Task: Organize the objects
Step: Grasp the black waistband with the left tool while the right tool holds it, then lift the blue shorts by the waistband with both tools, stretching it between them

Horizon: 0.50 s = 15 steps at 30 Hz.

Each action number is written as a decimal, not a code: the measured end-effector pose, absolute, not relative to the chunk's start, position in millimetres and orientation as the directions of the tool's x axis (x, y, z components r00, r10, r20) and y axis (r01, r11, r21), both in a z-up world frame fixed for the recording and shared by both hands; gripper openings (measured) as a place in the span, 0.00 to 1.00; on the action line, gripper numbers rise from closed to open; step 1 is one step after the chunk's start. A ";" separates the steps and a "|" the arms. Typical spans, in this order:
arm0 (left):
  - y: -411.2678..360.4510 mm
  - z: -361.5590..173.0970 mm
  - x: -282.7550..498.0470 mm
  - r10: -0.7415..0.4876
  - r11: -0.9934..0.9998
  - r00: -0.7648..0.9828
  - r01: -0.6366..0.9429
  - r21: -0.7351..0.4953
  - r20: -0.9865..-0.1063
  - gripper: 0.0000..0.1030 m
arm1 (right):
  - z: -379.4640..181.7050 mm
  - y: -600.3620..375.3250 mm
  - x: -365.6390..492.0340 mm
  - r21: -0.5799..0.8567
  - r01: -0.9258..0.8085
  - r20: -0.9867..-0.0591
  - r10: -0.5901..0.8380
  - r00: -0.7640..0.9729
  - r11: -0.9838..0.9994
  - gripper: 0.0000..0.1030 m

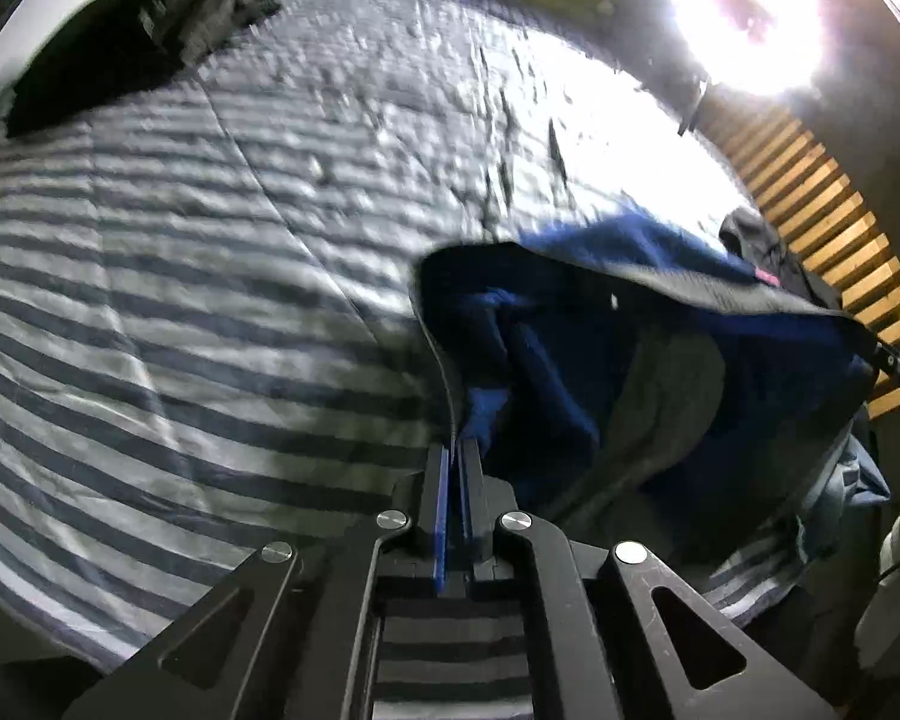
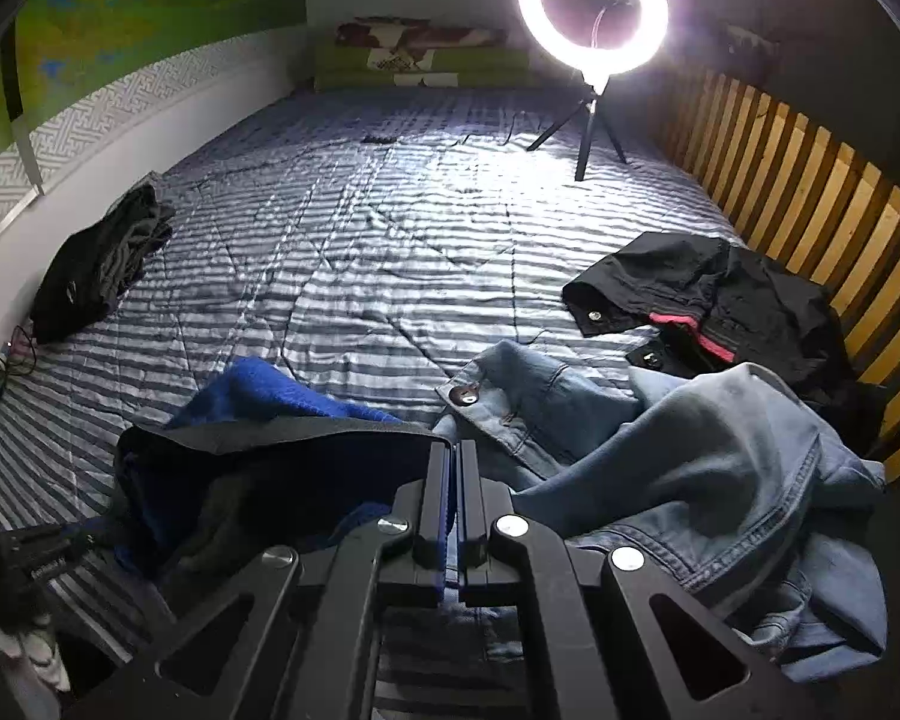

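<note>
On the bed (image 2: 354,228), over its striped quilt, both views look down past a pair of black fingers. The left hand-held gripper (image 1: 456,450) has its jaws drawn together on the dark hem of a blue fleece garment (image 1: 630,312), which hangs lifted and stretched from that pinch toward the slatted wooden rail (image 1: 822,222). The left view is smeared by motion, so the fleece's folds and its grey inner patch are hard to read, and the part below the fingers is cut off by the tool's own body. The right hand-held gripper (image 2: 456,450) is also closed, with no gap showing; its tips sit at the dark edge of the same blue fleece (image 2: 258,396), and the fabric seems caught there, though the tool hides the exact contact.

Just beside the fleece, nearer the rail (image 2: 810,192), lies a crumpled pair of light blue jeans (image 2: 690,450), one button facing up; its lower part runs out of the picture. Beyond the jeans, against the rail, rests a black garment with a pink strip (image 2: 708,300), partly tucked behind the denim. Far from the rail, by the white wall, sits a pile of dark clothes (image 2: 102,264); what it is made up of cannot be told. A lit ring lamp (image 2: 594,18) on a small tripod stands on the quilt near the rail's far end, its glare washing out the corner in the left view. Folded green bedding (image 2: 426,60) lies at the head of the bed.
</note>
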<state>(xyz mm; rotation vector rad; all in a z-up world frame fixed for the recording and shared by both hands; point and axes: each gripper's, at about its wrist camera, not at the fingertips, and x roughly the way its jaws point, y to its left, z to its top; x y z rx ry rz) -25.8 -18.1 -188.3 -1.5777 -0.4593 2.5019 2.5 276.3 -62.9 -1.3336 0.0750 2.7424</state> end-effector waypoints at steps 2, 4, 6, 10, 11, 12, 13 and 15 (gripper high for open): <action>-32.0 -169.0 -20.2 0.273 -0.941 -0.489 0.044 -0.336 -0.829 0.02 | -49.5 277.7 8.6 0.012 -0.113 -0.769 0.063 -0.636 -0.993 0.02; -50.2 -144.1 -10.8 0.264 -0.938 -0.542 0.047 -0.342 -0.797 0.02 | -31.6 276.3 15.6 0.021 -0.115 -0.746 0.062 -0.663 -0.993 0.02; -65.1 -122.3 -3.1 0.251 -0.938 -0.586 0.051 -0.344 -0.770 0.02 | -9.5 270.9 24.2 0.020 -0.104 -0.715 0.059 -0.696 -0.994 0.02; -99.8 -56.3 28.1 0.244 -0.929 -0.689 0.035 -0.368 -0.682 0.02 | 42.0 257.6 46.8 0.012 -0.064 -0.643 0.041 -0.765 -0.998 0.02; -107.7 -42.8 36.1 0.244 -0.928 -0.709 0.026 -0.371 -0.661 0.02 | 52.0 256.1 50.8 0.016 -0.053 -0.630 0.031 -0.776 -0.998 0.02; -114.5 -28.4 45.4 0.243 -0.928 -0.729 0.017 -0.372 -0.640 0.02 | 63.1 253.1 56.8 0.017 -0.040 -0.613 0.021 -0.789 -0.999 0.02; -123.0 -12.2 55.6 0.241 -0.928 -0.751 0.008 -0.374 -0.615 0.02 | 77.3 249.3 65.3 0.019 -0.021 -0.591 0.006 -0.807 -1.000 0.02; -137.0 16.6 75.0 0.227 -0.930 -0.790 -0.003 -0.367 -0.570 0.02 | 94.5 243.3 75.6 0.024 0.014 -0.567 -0.025 -0.823 -1.000 0.02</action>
